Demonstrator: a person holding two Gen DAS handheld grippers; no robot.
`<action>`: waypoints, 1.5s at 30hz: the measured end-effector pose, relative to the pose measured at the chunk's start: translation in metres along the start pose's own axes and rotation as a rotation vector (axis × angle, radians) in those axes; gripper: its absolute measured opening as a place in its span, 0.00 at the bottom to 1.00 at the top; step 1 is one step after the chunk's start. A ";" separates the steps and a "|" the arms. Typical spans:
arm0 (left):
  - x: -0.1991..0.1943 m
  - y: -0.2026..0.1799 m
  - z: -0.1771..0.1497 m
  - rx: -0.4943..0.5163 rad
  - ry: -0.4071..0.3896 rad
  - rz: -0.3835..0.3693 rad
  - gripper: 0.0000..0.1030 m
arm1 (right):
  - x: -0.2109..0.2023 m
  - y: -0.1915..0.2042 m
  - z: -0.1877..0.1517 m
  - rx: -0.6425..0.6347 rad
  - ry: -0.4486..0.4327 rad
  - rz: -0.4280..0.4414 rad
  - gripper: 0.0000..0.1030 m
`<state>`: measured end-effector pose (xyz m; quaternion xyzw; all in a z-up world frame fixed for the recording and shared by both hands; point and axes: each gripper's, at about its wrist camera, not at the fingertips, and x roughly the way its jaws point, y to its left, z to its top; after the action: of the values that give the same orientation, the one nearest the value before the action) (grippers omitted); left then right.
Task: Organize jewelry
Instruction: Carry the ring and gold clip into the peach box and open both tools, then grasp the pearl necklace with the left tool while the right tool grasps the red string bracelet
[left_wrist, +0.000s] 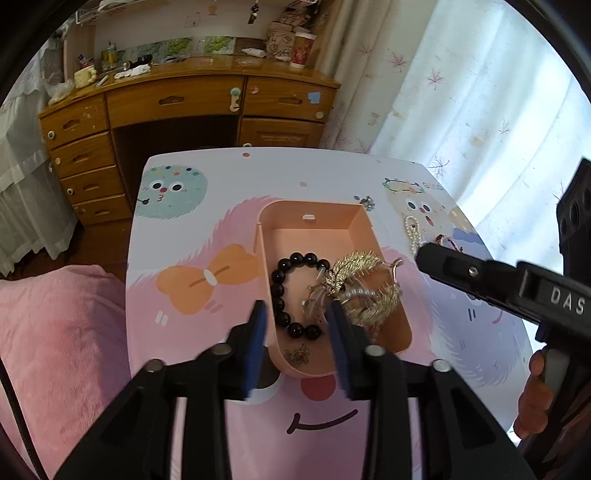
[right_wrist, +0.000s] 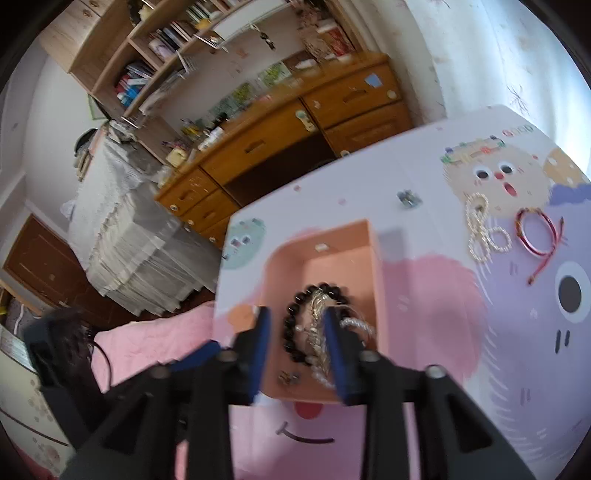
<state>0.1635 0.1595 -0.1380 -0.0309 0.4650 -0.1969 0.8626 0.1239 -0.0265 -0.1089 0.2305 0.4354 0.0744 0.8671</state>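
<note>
Where the worktop shows its glossy cartoon print, a smooth peach plastic tray with rounded corners holds a black bead bracelet, a spiky gold leaf piece and a small earring. A pearl strand and red cord bracelet lie apart. The left gripper and the right gripper stand part-open over the tray, grasping nothing.
</note>
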 end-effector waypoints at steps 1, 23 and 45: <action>0.001 0.000 0.000 -0.004 0.005 0.012 0.61 | -0.002 -0.002 0.000 -0.002 -0.002 -0.004 0.35; 0.041 -0.120 0.060 0.122 0.163 -0.040 0.79 | -0.040 -0.089 0.021 -0.563 0.057 -0.396 0.76; 0.191 -0.214 0.112 -0.072 0.294 0.072 0.79 | -0.011 -0.207 0.063 -0.708 0.023 -0.234 0.77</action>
<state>0.2816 -0.1226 -0.1751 -0.0161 0.5937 -0.1515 0.7901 0.1515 -0.2342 -0.1648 -0.1359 0.4158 0.1233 0.8908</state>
